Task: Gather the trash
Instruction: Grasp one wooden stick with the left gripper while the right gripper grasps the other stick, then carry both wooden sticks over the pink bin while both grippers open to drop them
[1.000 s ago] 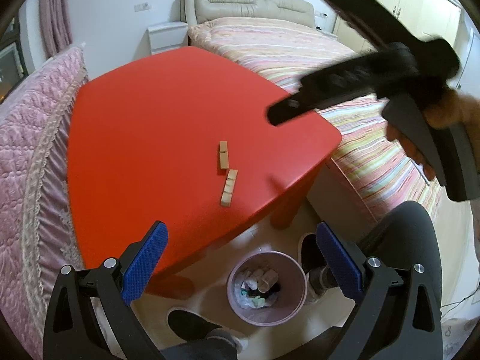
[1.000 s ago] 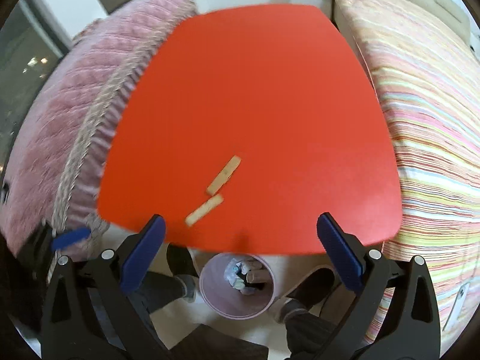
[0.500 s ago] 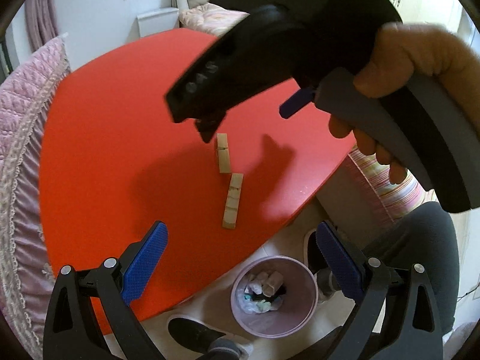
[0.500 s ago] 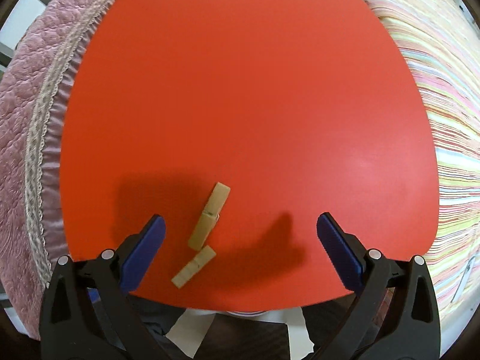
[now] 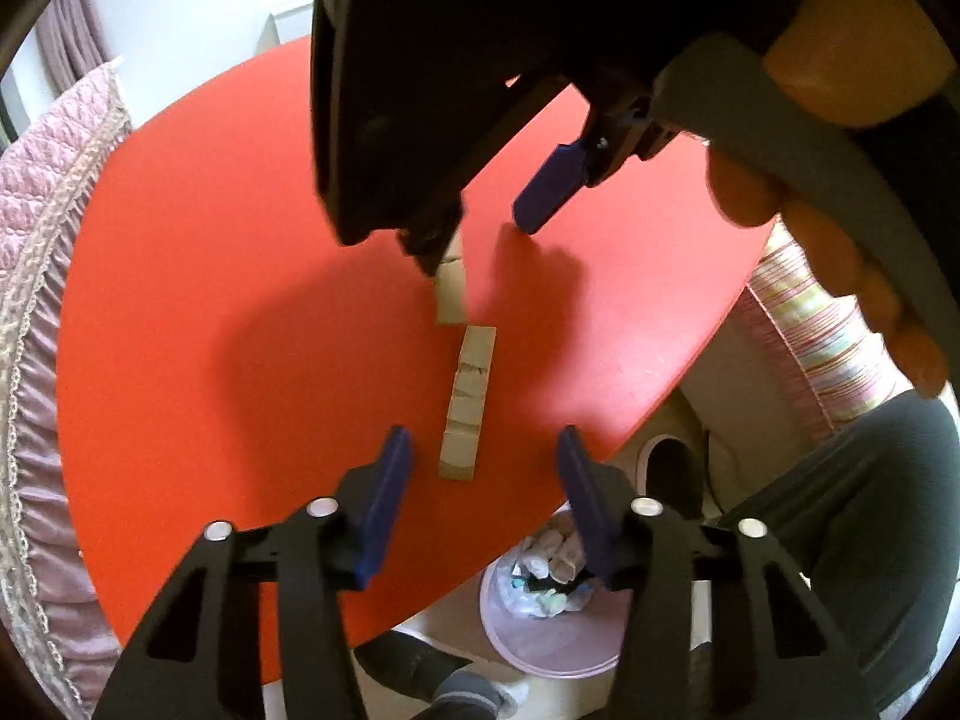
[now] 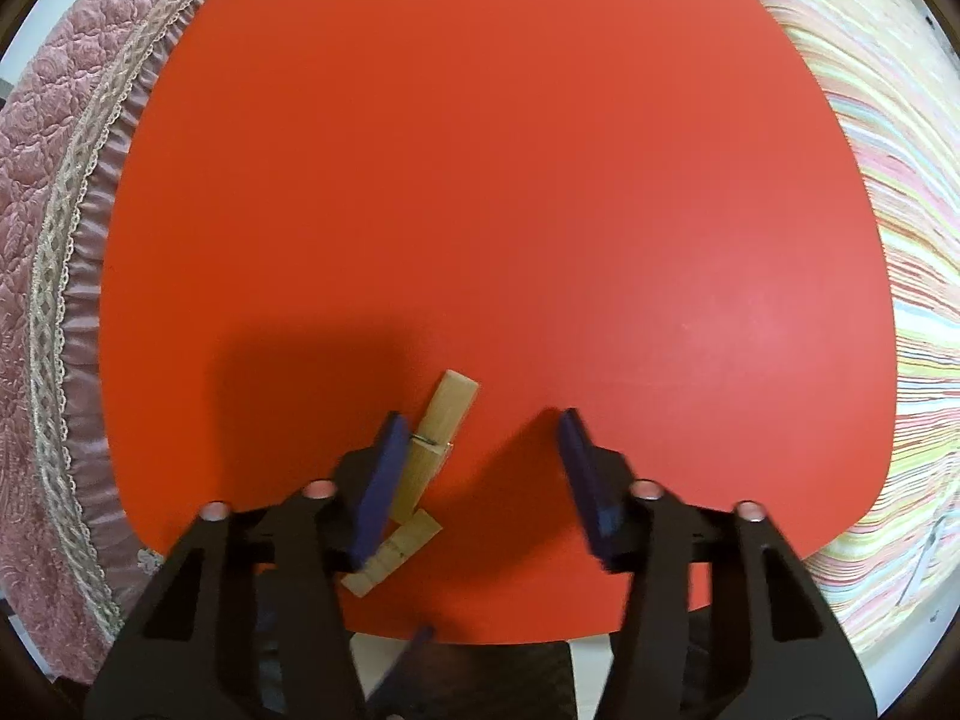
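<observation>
Two wooden clothespins lie end to end near the front edge of the red table (image 5: 198, 276), close to each other and nearly touching at their ends. The far clothespin (image 6: 435, 441) lies under the right gripper (image 6: 480, 474), whose blue-padded fingers (image 6: 381, 480) stand wide apart and hold nothing; the left pad sits right beside or against the pin's side, while the right pad stands well off it over bare tabletop. In the left wrist view the same gripper comes down from above, its dark body covering the pin's far end and one blue pad just above the table to the right of it.

The near clothespin (image 5: 467, 399) lies straight ahead of the left gripper (image 5: 483, 483), its closest end between the two blue fingertips (image 5: 390, 480). Those fingers are also spread wide, apart from the pin on both sides, and hold nothing.

On the floor below the table's front edge stands a pale pink waste bin (image 5: 540, 636), partly hidden behind the left gripper's right finger. It is lined with a light bag and holds a heap of crumpled white and pale green scraps with something dark among them; the separate pieces cannot be told apart. A quilted pink bedspread (image 6: 42, 192) borders the table on one side, a striped bedspread (image 6: 900, 192) on the other.
</observation>
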### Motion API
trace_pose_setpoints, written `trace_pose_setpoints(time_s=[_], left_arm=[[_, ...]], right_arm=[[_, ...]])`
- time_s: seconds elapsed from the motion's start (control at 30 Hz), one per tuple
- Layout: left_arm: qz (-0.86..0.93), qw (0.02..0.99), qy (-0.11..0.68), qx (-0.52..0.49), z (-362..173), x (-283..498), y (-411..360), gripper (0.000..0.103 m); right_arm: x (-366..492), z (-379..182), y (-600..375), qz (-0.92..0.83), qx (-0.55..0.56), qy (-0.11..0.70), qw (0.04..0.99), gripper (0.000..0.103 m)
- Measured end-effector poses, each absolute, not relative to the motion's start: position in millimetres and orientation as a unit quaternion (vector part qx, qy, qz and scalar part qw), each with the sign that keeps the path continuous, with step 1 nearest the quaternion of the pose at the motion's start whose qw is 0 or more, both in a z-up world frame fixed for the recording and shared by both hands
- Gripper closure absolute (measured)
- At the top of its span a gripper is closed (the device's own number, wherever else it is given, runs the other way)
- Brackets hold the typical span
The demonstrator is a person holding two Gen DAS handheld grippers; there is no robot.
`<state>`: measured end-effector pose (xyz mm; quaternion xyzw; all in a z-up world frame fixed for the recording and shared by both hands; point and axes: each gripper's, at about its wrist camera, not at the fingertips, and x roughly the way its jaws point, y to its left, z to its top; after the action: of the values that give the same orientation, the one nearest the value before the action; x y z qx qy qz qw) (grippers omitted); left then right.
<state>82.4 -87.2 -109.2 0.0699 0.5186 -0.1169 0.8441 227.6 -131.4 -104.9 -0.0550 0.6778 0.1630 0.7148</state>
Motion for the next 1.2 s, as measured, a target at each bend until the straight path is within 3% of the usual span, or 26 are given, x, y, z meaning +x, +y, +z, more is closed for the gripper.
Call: trace_pose_setpoints(time_s=[0.1, 0.3, 0.67, 1.2], left_arm=[[-0.113, 0.841, 0.524, 0.072, -107.8, 84.4, -90.2, 0.068], [-0.115, 0.835, 0.533, 0.075, -105.3, 85.6, -91.0, 0.091], [-0.113, 0.831, 0.54, 0.069, -103.6, 87.0, -92.2, 0.091], [-0.1, 0.84, 0.53, 0.05, -79.0, 79.7, -73.5, 0.091]], right_arm=[[225.3, -103.8, -129.3, 0.177, -0.05, 0.681, 0.709, 0.079], [227.5, -104.7, -136.3, 0.186, -0.041, 0.682, 0.706, 0.084], [231.2, -99.8, -140.0, 0.188, -0.047, 0.675, 0.712, 0.093], [219.2, -84.6, -151.2, 0.196, -0.043, 0.656, 0.728, 0.093]])
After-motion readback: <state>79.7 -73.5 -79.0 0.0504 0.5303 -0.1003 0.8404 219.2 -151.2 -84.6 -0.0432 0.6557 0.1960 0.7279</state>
